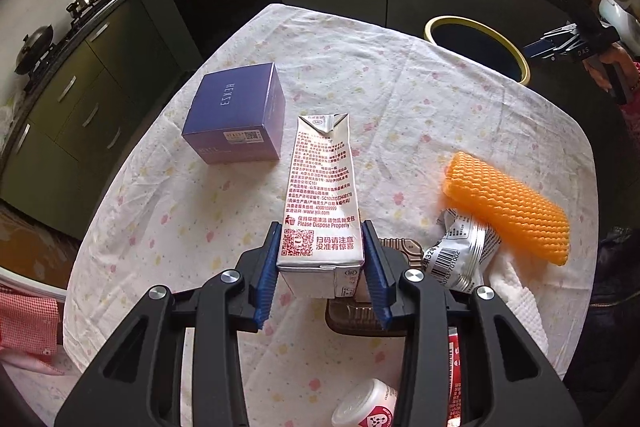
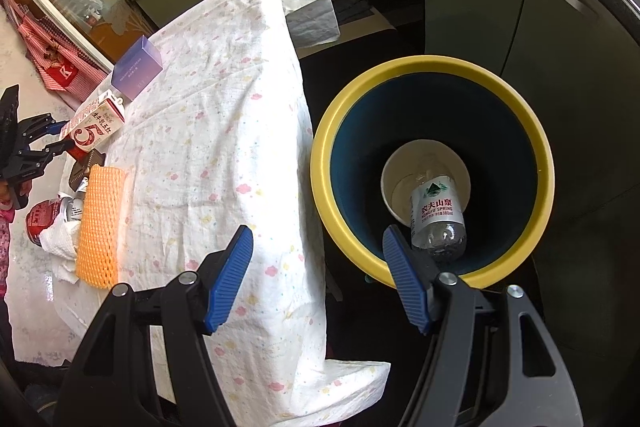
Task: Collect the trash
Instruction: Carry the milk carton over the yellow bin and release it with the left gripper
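Carrying the milk carton toward the bin

I have the left tongs (image 1: 320,259) clenched on the base end of a milk carton (image 1: 320,195); both blue pads press on its sides and the carton sticks out ahead of them, lifted off the cloth-covered worktop (image 1: 400,87). My right tongs (image 2: 320,275) are released, nothing between them, hanging over the yellow-rimmed bin (image 2: 432,67) that stands on the floor just beside the worktop's far right edge. A water bottle (image 2: 438,219) and what looks like a paper cup (image 2: 396,171) already lie inside it.

More trash waits along the worktop's near right edge: an orange foam net (image 1: 508,207), a crumpled silver wrapper (image 1: 464,247), a white paper towel (image 1: 516,303), a brown tray (image 1: 352,315) under the carton, a small white bottle (image 1: 364,407) at the near edge. A purple box (image 1: 236,119) sits left of centre; I cannot tell if it counts as trash.

My worries from here: the grip is only on the carton's end, so a quick swing could make it pivot or slip from the pads. Squeezing harder could crush it and push out leftover liquid onto the cloth. Both tongs heading for the same bin could collide, so I judge the right should clear away first. Releasing early would drop the carton on the rim or the floor
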`<action>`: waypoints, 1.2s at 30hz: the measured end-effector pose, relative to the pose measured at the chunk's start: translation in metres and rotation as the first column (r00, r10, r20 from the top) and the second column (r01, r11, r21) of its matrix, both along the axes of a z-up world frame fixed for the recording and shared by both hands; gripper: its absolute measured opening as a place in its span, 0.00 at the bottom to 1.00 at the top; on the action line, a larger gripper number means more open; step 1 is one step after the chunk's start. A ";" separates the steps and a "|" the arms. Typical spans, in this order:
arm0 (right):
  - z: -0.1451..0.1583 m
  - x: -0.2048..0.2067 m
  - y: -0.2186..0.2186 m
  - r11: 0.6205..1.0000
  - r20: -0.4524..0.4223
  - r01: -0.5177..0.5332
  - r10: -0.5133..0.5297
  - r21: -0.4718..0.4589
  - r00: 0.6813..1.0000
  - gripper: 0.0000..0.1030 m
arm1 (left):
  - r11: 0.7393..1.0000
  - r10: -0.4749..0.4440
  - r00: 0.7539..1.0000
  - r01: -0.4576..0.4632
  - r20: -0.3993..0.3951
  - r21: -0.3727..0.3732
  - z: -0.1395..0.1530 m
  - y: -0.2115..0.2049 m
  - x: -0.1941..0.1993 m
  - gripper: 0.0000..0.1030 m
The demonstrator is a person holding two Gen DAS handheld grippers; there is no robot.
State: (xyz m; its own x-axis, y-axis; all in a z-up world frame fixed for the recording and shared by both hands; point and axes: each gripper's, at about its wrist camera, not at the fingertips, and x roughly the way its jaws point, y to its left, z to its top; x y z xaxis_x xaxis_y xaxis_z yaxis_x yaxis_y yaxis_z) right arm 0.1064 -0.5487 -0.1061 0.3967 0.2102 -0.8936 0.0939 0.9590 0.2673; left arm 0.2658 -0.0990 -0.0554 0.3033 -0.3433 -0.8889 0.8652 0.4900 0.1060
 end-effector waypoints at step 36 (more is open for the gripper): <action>0.019 -0.073 -0.075 0.987 0.105 0.164 -0.163 -0.001 0.981 0.62 | 0.947 -0.313 0.946 0.318 0.078 -0.046 0.069 -0.214 -0.107 0.38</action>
State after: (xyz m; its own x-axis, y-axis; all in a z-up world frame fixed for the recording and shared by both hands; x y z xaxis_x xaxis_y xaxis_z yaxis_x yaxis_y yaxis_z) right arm 0.0338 -0.6238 -0.0875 0.5157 0.1271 -0.8473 0.2215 0.9356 0.2751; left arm 0.1583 -0.3133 0.0140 0.2310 -0.4813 -0.8456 0.9681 0.2002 0.1506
